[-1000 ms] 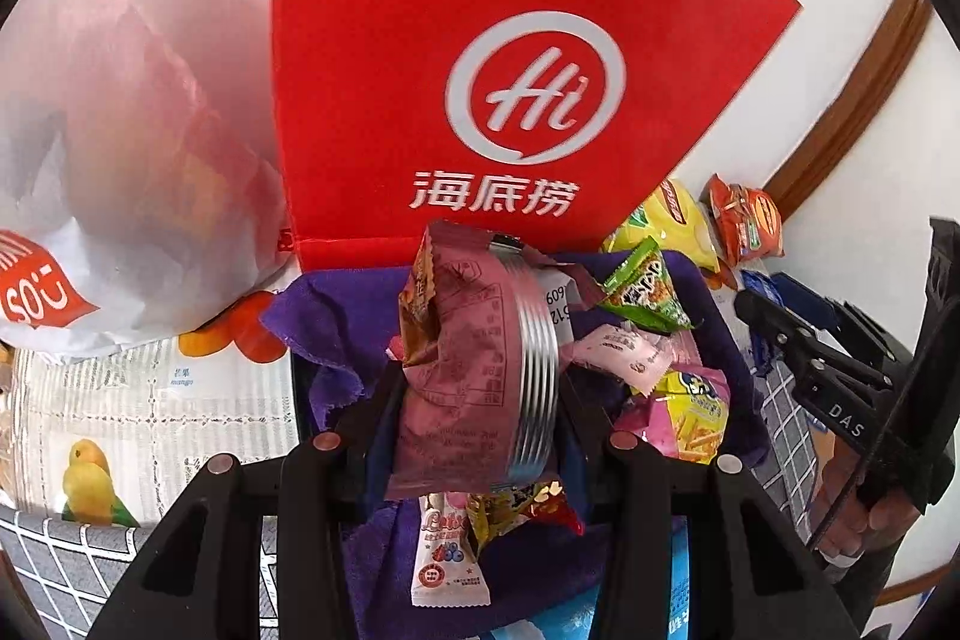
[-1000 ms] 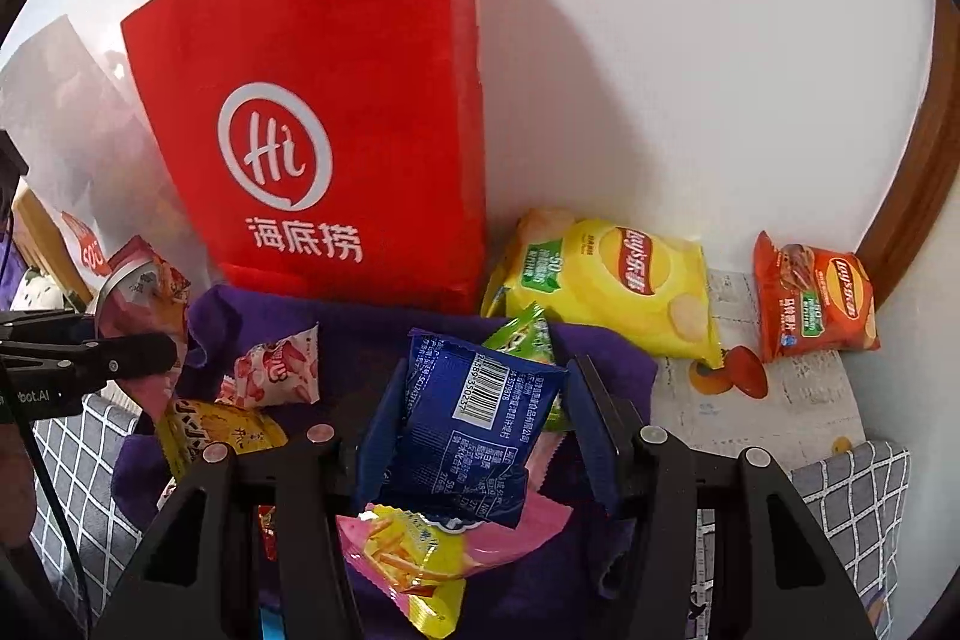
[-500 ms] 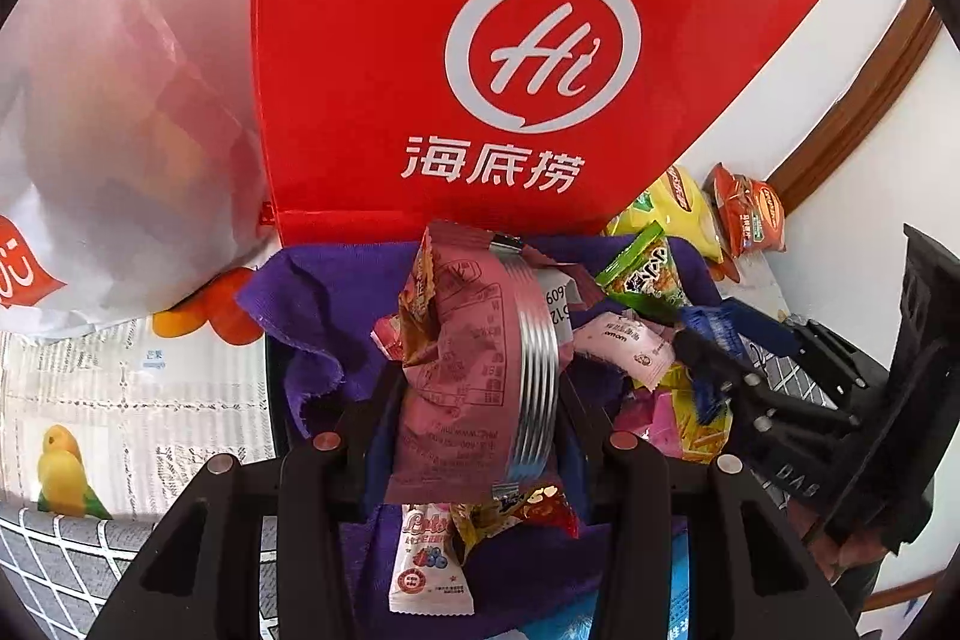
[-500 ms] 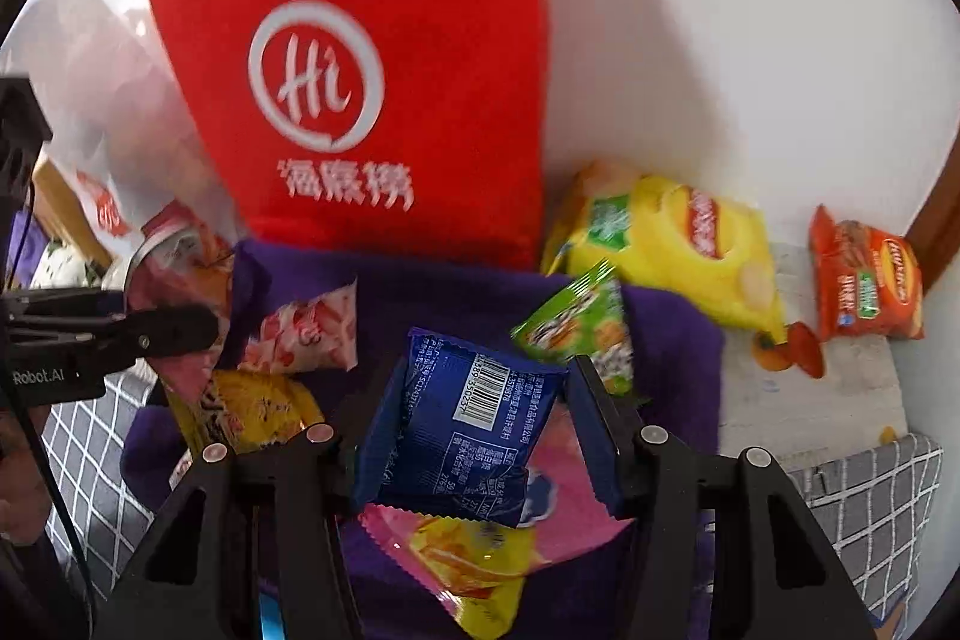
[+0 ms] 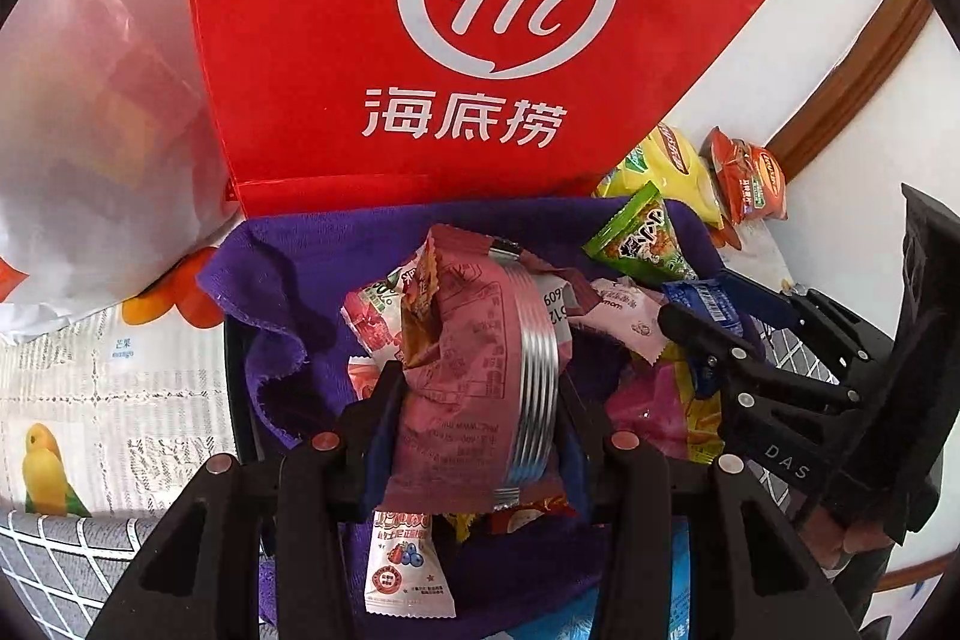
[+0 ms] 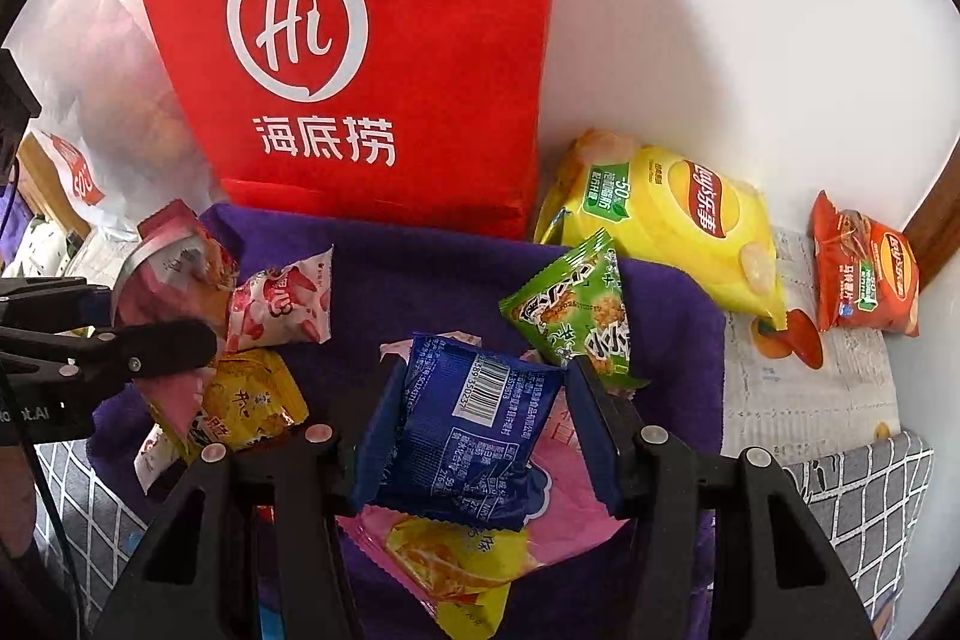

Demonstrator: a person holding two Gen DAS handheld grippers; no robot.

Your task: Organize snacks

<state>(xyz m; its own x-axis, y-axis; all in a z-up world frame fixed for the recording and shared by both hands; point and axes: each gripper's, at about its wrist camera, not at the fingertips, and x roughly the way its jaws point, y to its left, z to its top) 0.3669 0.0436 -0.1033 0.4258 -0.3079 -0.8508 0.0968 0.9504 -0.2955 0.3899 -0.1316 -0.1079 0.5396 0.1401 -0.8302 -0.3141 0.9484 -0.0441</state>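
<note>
Snacks are going into the purple-lined bin (image 6: 384, 274): both grippers have dropped closer to it over the last second, the left gripper (image 5: 474, 400) clamping a pink packet (image 5: 468, 376), the right gripper (image 6: 480, 424) a blue packet (image 6: 468, 430). Loose packets crowd the bin; 2 chip bags (image 6: 672, 214) wait beside the red bag (image 6: 372, 40).

Home corner — white wall (image 6: 720, 10), wood trim (image 5: 852, 58), printed tablecloth (image 5: 120, 370)

Pink packet (image 5: 474, 370) upright; blue packet (image 6: 474, 430) tilted.
</note>
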